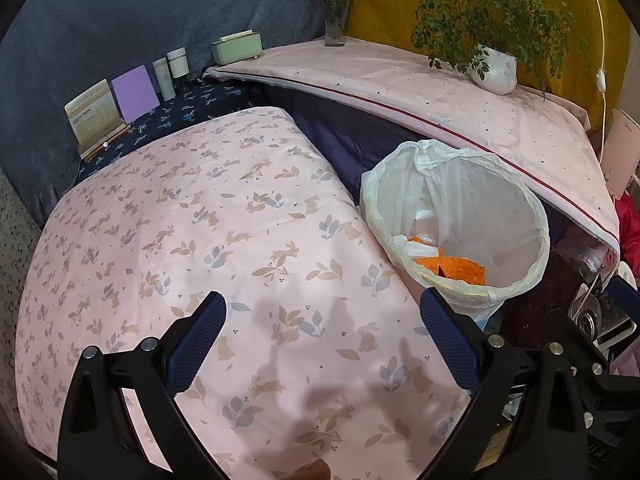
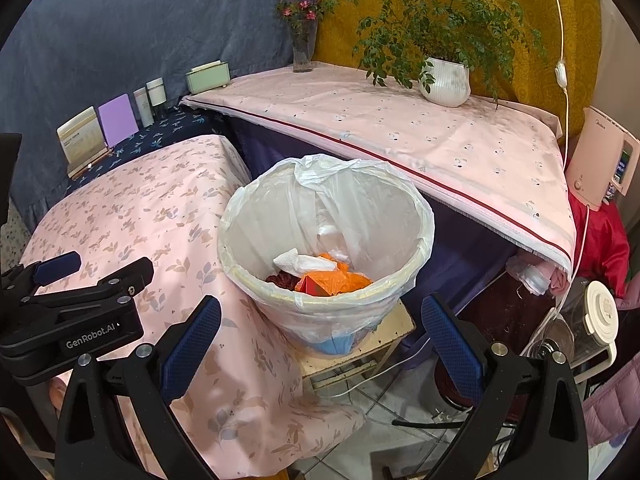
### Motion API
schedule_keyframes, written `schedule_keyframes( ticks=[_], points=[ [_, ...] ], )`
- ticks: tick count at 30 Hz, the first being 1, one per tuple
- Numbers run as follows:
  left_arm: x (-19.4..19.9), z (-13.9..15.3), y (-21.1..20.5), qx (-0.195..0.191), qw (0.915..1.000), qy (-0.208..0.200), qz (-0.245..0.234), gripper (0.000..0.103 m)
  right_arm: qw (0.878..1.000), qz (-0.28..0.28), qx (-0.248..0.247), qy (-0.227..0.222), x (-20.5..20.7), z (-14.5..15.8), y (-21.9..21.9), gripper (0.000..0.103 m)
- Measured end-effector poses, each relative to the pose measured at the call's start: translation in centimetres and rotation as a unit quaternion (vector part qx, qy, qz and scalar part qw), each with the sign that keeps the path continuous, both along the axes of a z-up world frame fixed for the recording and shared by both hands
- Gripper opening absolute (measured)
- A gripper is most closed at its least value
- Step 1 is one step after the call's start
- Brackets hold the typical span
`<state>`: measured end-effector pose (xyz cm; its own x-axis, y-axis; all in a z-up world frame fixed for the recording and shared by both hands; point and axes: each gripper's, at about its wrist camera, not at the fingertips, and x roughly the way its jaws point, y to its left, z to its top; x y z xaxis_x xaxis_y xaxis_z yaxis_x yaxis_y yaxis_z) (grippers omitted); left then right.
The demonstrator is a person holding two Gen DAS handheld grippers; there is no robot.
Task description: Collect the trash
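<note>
The table (image 1: 224, 208) under its rabbit-print cloth shows no loose trash on the part in view, so the collecting looks close to done, judging from how things lie. The lined bin (image 2: 326, 240) stands just off the table's right edge on a low stool (image 2: 394, 326), well below the shelf (image 2: 400, 132) that carries the potted plant (image 2: 446, 80) and flower vase (image 2: 302, 50).

The likeliest trouble is the bin itself: it appears to sit toward the stool's edge, and a nudge from either gripper could tip it and spill the trash (image 2: 320, 274), a heap of orange wrapper and white tissue at the bottom. The liner's loose rim could also snag on a finger.

The left gripper (image 1: 324, 344) hangs over the table's near edge, fingers (image 1: 196, 344) spread wide and holding nothing. The right gripper (image 2: 322, 354) hovers in front of the bin, equally spread and empty.

The table's near corners are cut off by the gripper bodies, the floor beside the stool is cluttered and hard to read, and whatever lies under the tissue cannot be told.
</note>
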<state>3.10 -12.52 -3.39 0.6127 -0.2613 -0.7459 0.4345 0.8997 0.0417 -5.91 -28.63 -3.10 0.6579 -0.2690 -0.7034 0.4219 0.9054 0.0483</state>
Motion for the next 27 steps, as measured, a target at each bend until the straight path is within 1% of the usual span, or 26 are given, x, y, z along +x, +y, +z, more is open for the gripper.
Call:
schedule_keyframes(
  ticks=[27],
  points=[
    [-0.01, -0.48, 0.13, 0.000, 1.0000, 0.001, 0.005, 0.093, 1.000, 0.003, 0.002, 0.006, 0.07, -0.43, 0.02, 0.097]
  ],
)
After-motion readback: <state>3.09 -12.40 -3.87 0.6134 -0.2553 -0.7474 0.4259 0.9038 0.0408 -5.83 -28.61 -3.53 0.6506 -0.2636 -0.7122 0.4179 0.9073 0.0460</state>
